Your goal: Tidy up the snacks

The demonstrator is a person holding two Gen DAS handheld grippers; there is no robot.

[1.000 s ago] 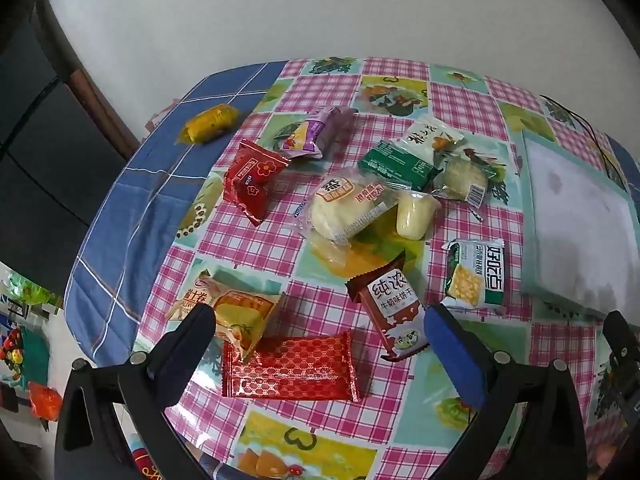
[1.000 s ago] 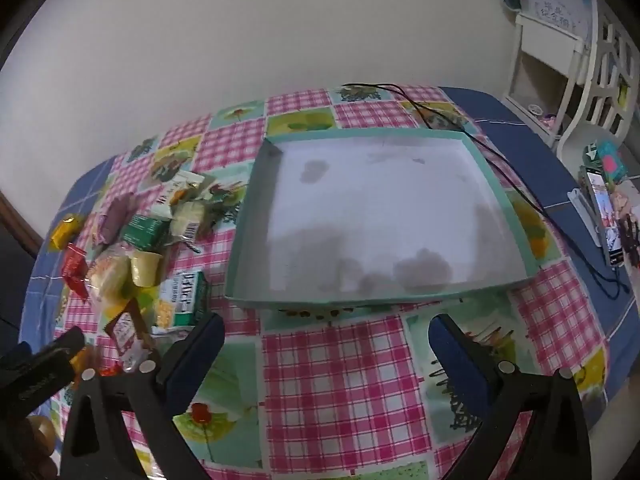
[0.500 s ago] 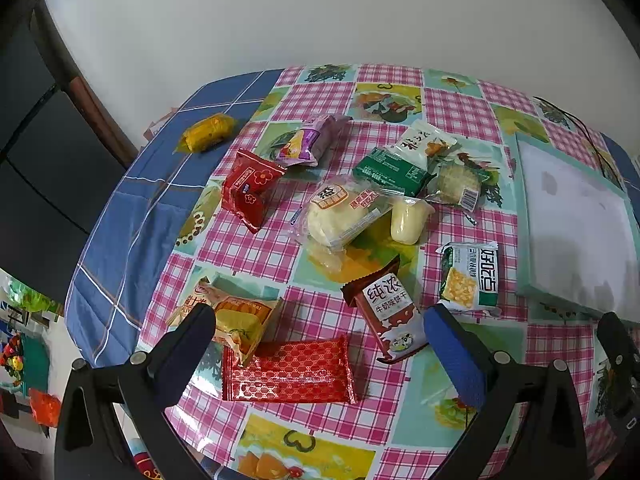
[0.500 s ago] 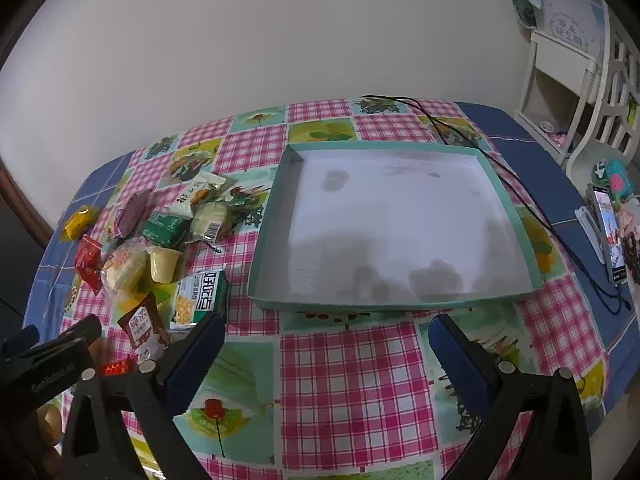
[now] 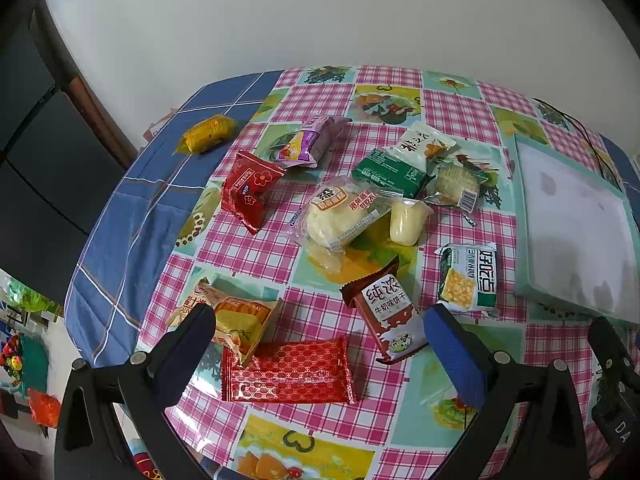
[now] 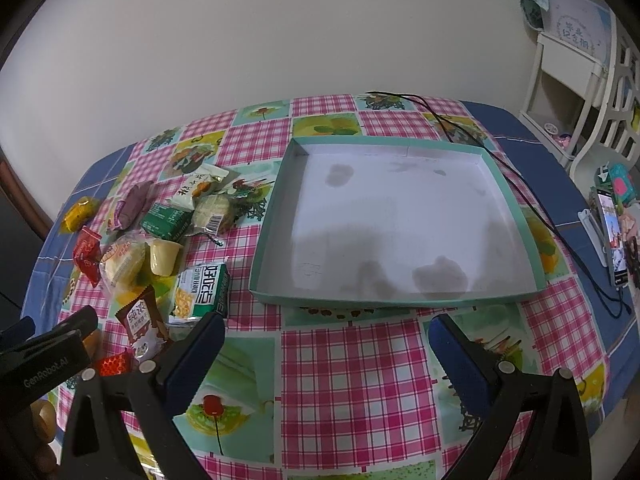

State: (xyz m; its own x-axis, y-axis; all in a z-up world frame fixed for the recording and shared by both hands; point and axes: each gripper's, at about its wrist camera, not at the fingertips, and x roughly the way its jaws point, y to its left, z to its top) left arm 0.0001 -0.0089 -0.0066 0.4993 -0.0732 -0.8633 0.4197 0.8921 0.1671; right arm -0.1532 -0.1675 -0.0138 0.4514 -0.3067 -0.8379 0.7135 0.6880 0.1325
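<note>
Several wrapped snacks lie scattered on the checked tablecloth [image 5: 256, 248]. Nearest my open left gripper [image 5: 316, 336] are a red patterned packet [image 5: 286, 372], an orange cake packet [image 5: 236, 320] and a brown biscuit packet [image 5: 386, 312]. Farther off lie a green-white corn packet [image 5: 468, 280], a bun in clear wrap [image 5: 340, 216], a yellow pudding cup [image 5: 405, 224], a red packet [image 5: 248, 190], a purple packet [image 5: 310, 146] and a yellow sweet [image 5: 206, 134]. A shallow teal box lid [image 6: 520, 216] with a white floor sits empty ahead of my open right gripper [image 6: 326, 344].
A black cable [image 6: 520, 184] runs past the box's far right corner. A phone on a stand [image 6: 610, 236] and a white shelf unit [image 6: 576, 76] stand at the right. The left gripper's body [image 6: 44, 356] shows at the right wrist view's left edge. A white wall backs the table.
Both cameras have pulled back and risen a little, so the snacks and the box sit lower and smaller in view. Nothing on the table moved; both grippers stayed open.
</note>
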